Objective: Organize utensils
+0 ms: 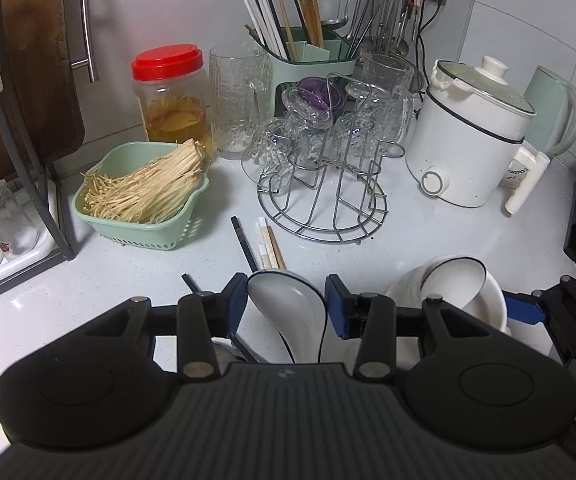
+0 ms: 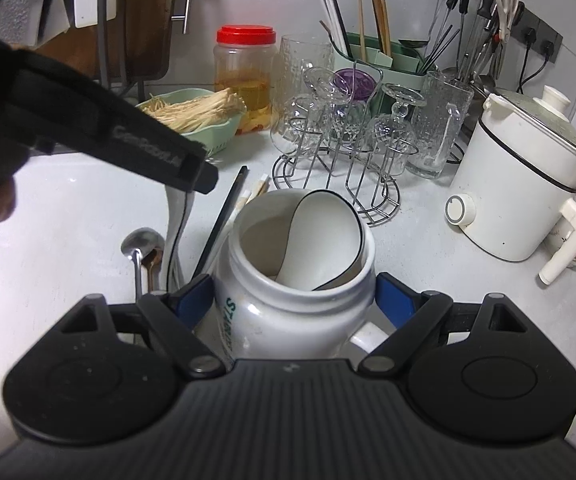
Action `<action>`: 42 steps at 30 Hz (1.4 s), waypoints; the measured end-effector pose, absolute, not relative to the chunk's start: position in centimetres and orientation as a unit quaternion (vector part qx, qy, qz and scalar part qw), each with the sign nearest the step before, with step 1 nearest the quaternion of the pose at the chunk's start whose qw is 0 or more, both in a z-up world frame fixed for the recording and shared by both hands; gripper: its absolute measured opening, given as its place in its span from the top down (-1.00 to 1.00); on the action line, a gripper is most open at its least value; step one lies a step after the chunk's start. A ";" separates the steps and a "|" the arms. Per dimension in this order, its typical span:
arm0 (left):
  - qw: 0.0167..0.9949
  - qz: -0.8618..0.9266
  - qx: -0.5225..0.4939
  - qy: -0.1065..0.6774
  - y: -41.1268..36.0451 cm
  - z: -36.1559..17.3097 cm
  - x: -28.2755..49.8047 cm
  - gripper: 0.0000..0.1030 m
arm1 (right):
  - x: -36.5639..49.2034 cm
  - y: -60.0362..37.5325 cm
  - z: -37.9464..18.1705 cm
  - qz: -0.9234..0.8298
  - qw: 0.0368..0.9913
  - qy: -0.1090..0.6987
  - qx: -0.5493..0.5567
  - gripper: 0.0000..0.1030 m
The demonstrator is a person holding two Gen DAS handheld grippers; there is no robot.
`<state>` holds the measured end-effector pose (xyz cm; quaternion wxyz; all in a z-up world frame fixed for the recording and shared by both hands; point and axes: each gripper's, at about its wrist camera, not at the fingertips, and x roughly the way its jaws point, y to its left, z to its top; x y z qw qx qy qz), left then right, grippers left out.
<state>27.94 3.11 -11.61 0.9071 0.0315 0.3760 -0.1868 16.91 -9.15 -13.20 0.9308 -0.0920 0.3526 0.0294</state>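
My left gripper (image 1: pixel 286 304) is shut on a white ceramic spoon (image 1: pixel 291 304), its bowl pointing away between the blue pads. My right gripper (image 2: pixel 293 300) is shut on a white mug (image 2: pixel 288 320) that holds another white spoon (image 2: pixel 323 236). In the left wrist view the mug (image 1: pixel 483 304) stands just right of my left gripper. Loose chopsticks (image 1: pixel 266 244) lie on the counter beyond the held spoon. A metal spoon (image 2: pixel 140 244) lies left of the mug. A green utensil holder (image 1: pixel 311 64) with chopsticks stands at the back.
A wire rack with upturned glasses (image 1: pixel 323 168) stands mid-counter. A green basket of enoki mushrooms (image 1: pixel 140 196) and a red-lidded jar (image 1: pixel 172 96) are at the left. A white electric cooker (image 1: pixel 471 136) is at the right. A dish rack (image 1: pixel 12 200) stands at far left.
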 end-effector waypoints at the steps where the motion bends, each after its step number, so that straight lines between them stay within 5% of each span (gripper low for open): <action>1: 0.907 -0.188 0.032 0.376 3.1 -11.7 27.9 0.07 | 16.9 -9.1 -13.3 0.028 0.931 0.351 -0.092 -0.75; 21: 0.920 -0.176 0.032 0.347 4.4 -7.7 26.6 0.14 | 17.7 -8.6 -13.3 0.027 0.930 0.355 -0.094 -0.75; 24: 0.923 -0.176 0.037 0.341 4.7 -6.5 26.6 0.23 | 17.8 -8.5 -13.2 0.027 0.929 0.356 -0.095 -0.75; 30: 0.919 -0.192 0.061 0.338 4.2 -6.0 27.6 0.89 | 17.7 -8.5 -13.4 0.027 0.932 0.348 -0.095 -0.75; 42: 0.902 -0.150 0.013 0.405 9.6 -10.1 28.7 0.93 | 17.5 -8.5 -13.5 0.023 0.935 0.344 -0.090 -0.74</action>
